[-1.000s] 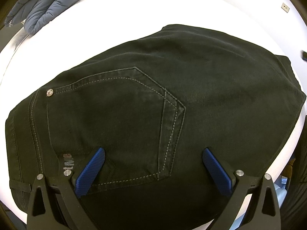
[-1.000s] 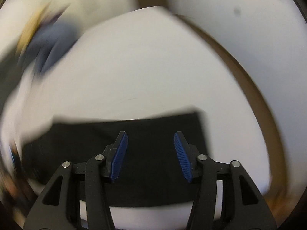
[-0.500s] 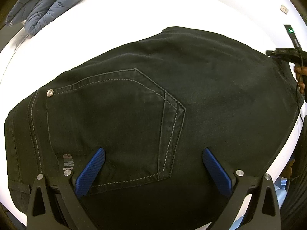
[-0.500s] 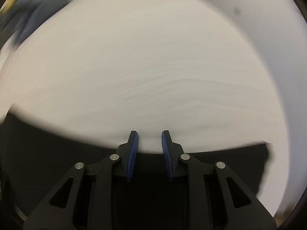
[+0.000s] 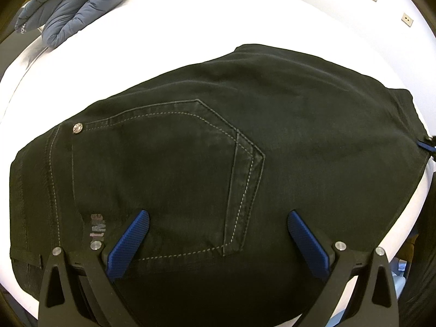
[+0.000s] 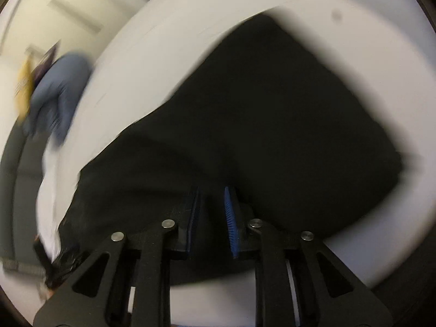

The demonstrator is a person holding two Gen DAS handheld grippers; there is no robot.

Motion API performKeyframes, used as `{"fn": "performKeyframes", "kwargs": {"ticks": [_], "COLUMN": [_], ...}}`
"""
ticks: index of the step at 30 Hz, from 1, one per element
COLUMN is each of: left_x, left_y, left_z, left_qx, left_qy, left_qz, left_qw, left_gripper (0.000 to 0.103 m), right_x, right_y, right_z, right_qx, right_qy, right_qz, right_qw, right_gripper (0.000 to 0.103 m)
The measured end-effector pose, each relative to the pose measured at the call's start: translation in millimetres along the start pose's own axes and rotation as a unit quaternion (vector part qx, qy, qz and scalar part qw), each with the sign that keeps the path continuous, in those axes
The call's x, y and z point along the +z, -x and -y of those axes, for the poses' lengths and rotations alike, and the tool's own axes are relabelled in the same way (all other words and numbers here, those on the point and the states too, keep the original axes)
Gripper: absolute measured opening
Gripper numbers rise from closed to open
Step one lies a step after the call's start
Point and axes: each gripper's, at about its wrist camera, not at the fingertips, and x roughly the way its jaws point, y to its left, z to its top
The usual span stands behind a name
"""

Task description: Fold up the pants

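Black jeans [image 5: 245, 163] lie on the white table [image 5: 190, 13], back pocket [image 5: 169, 179] facing up, seat end w/ waistband at the left of the left wrist view, leg end running off to the right. Long axis thus goes left-right across that view, roughly along the table's near edge. Looks already doubled leg-on-leg, judging by the single pocket showing.

Handling, my guess: denim is soft but fairly heavy and thick, holds a crease, won't slip much on ribbed pads; several layers at seams and hem make a fat pinch. Best hold is at edges — waistband corner or hem — not mid-panel.

Left gripper [image 5: 218, 234] hangs over the pocket area, jaws spread wide, nothing between them. Right gripper [image 6: 212, 212] is at the leg end, pads nearly together w/ dark cloth in the gap; seems clamped on the jeans edge, though that view is blurred. A blue-grey padded jacket [image 5: 73, 5] sits at the far left, well apart.
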Motion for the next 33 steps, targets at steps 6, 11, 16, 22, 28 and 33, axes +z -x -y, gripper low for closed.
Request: {"fn": "performKeyframes", "kwargs": {"ticks": [6,11,16,22,28,33], "left_x": [-5,-15,-41,-50,-46,-52], "left_y": [28,18,17,32,37,22], "left_z": [24,41,44,39,46,52], "left_qx": [0.002,-0.009,0.000,0.007,-0.002,0.011], "left_qy": [0.000,0.005,0.006,0.018,0.047,0.067], "left_qz": [0.032,0.015,0.010,0.014,0.034,0.028], "left_qw": [0.9995,0.9998,0.9999,0.9997,0.9983,0.9973], "left_gripper": [0.103,0.103,0.103,0.103,0.103,0.103], "right_x": [5,-25,-43,-44,-45,-82], "right_y": [57,9,22,88,63,-16], "right_z": [9,6,66,73,-50,-65], "right_qx": [0.062,0.112,0.095,0.014,0.233,0.197], "right_qy": [-0.009,0.011,-0.030,-0.015,0.089,0.076], "right_qz": [0.036,-0.066,-0.037,0.011,-0.033,-0.126], "right_qw": [0.997,0.991,0.994,1.000,0.968,0.969], "right_gripper": [0.020,0.020,0.000,0.008,0.012,0.024]}}
